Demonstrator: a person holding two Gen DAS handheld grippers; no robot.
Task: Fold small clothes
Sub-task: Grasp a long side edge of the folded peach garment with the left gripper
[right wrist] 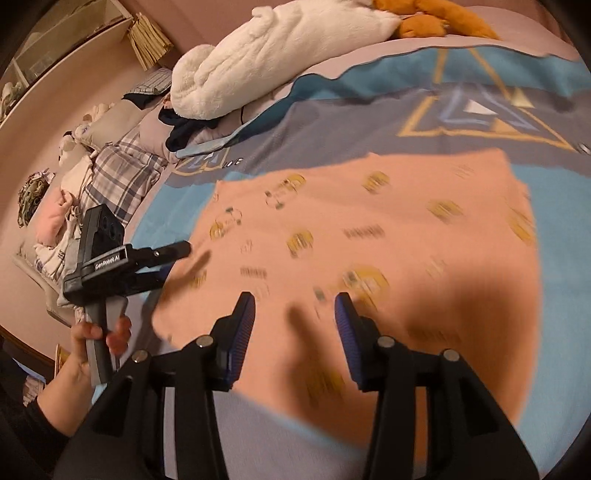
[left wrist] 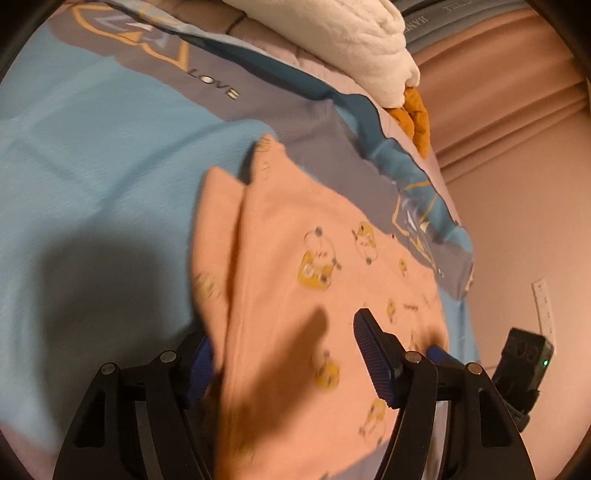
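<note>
garment: pink printed garment [right wrist: 369, 236] laid flat on bedspread [left wrist: 92, 155], one fold seen along its edge.
left gripper [left wrist: 280, 365]: jaws apart, nothing clamped.
right gripper [right wrist: 295, 332]: jaws apart, empty.
remaining: further folds judged outstanding.

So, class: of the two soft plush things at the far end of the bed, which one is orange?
The small plush beside the white plush; it is orange-brown, the big one cream white.
</note>
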